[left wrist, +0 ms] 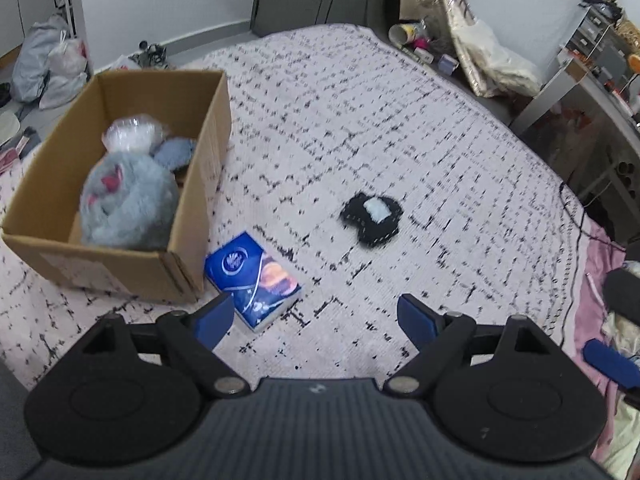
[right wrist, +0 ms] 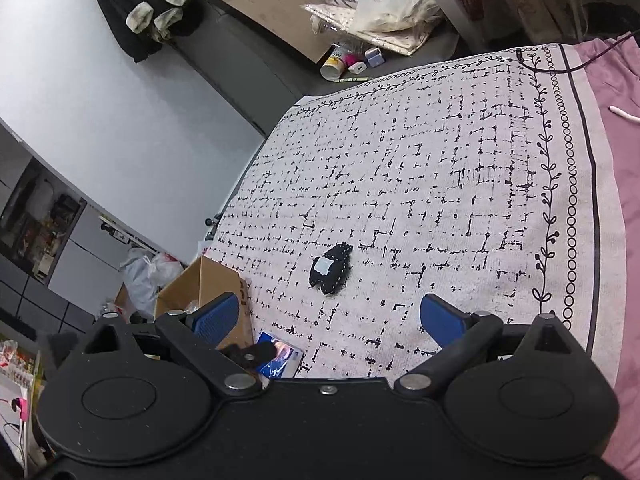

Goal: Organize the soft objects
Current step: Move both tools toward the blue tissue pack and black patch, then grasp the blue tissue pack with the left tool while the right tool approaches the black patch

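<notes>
Blue tissue pack (left wrist: 252, 282) lies flat on the patterned bed cover (left wrist: 360, 120), just beside the cardboard box (left wrist: 192, 216), long axis running diagonally from box corner toward the left claw (left wrist: 316, 318). Left claw spread wide, empty, touching nothing. Right claw (right wrist: 330, 318) likewise wide, empty.

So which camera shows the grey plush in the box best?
The left wrist view: the grey plush lies in full sight inside the open box. In the right wrist view only a corner of the box shows, and the plush is hidden.
</notes>
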Motion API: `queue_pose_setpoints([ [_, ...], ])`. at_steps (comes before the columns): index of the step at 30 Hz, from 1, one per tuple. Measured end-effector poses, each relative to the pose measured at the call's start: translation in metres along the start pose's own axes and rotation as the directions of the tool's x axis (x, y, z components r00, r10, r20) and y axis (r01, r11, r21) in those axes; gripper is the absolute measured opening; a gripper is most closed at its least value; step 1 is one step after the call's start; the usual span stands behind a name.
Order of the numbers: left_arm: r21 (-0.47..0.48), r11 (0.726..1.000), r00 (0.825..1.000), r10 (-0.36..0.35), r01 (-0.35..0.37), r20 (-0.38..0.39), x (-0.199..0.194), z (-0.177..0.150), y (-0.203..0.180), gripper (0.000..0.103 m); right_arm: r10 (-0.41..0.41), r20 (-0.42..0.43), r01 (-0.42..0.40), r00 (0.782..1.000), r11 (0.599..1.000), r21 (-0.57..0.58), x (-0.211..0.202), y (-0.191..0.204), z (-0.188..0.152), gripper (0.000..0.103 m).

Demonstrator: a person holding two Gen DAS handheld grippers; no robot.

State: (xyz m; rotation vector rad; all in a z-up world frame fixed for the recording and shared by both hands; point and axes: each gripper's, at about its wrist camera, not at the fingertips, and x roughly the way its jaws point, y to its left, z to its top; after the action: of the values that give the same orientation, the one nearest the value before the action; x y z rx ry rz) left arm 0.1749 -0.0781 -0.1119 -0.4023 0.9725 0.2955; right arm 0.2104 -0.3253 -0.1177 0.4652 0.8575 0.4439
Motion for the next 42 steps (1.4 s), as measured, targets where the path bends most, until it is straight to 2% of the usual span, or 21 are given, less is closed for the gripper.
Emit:
queue_pose_setpoints([
  [4, 0.008, 0.999, 0.999, 0.035, -0.035, -0.005, 0.015, -0.003, 0.001, 0.088, -0.005, -0.006, 0.005, 1.0, 1.0, -0.008, 0.004, 0.001, 0.0, 0.098],
  [16, -0.077, 0.988, 0.99, 0.138, -0.138, 0.006, 0.049, -0.001, 0.01, 0.088, -0.016, -0.047, 0.014, 0.999, 1.0, -0.027, 0.024, 0.006, 0.001, 0.098],
  [29, -0.058, 0.975, 0.976, 0.214, -0.217, -0.049, 0.09, -0.004, 0.009, 0.087, -0.032, -0.088, 0.031, 0.996, 0.999, -0.017, 0.049, -0.001, 0.003, 0.098],
  [32, -0.075, 0.975, 0.978, 0.206, -0.207, -0.025, 0.091, -0.002, 0.01, 0.081, -0.033, -0.093, 0.032, 0.995, 0.999, -0.016, 0.057, -0.002, 0.004, 0.098],
  [34, -0.09, 0.975, 0.979, 0.201, -0.202, -0.018, 0.091, 0.0, 0.012, 0.066, -0.036, -0.095, 0.035, 0.995, 0.999, -0.011, 0.061, -0.003, 0.004, 0.098],
  [35, -0.091, 0.976, 0.98, 0.198, -0.198, -0.014, 0.09, 0.001, 0.011, 0.064, -0.037, -0.095, 0.036, 0.995, 0.999, -0.008, 0.063, -0.003, 0.005, 0.098],
  [39, -0.094, 0.981, 0.986, 0.166, -0.167, -0.02, 0.087, 0.004, 0.01, 0.06, -0.045, -0.089, 0.045, 0.995, 0.999, -0.001, 0.069, -0.006, 0.006, 0.097],
  [42, -0.083, 0.987, 0.99, 0.141, -0.14, 0.007, 0.08, 0.008, 0.005, 0.06, -0.048, -0.077, 0.049, 0.996, 0.999, 0.01, 0.073, -0.008, 0.008, 0.097],
])
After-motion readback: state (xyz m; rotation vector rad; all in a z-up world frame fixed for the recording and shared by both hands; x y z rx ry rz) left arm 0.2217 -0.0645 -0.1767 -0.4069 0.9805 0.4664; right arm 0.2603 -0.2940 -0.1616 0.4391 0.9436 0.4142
